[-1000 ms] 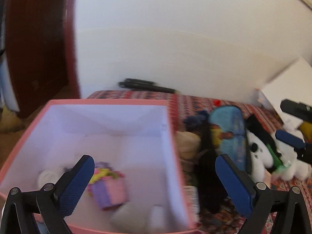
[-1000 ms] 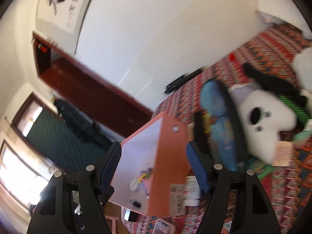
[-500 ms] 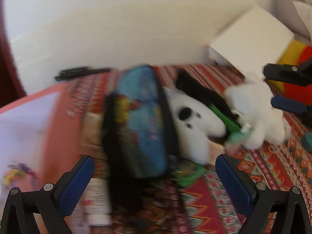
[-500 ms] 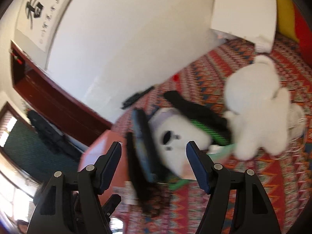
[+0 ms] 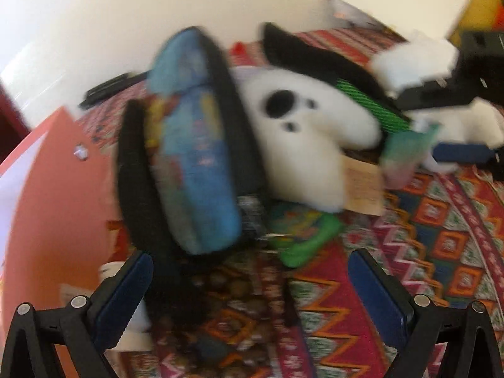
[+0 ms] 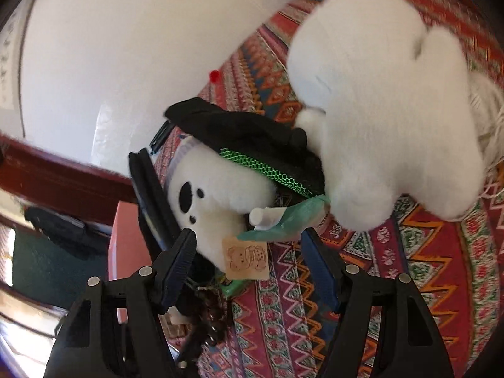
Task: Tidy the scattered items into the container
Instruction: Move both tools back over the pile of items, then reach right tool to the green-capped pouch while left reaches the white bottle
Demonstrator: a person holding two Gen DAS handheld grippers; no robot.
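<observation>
A: Left wrist view: our left gripper (image 5: pixel 250 286) is wide open, nothing held. Blue pencil case (image 5: pixel 195 145) sits just above it, centre-left of frame, long axis running up-frame, tilted slightly left. Pink container (image 5: pixel 56 195) at left edge, touching the case.

B: Blurred, but the case looks soft, black-edged. White plush dog (image 5: pixel 302 132) leans on its right side.

A: Right wrist view: our right gripper (image 6: pixel 249 252) is open, empty. Dog's snout and paper tag (image 6: pixel 247 260) lie between the fingers, no contact.

B: So we judge right is nearer the dog, left nearer the case. Big white plush (image 6: pixel 387 119) upper right.
</observation>
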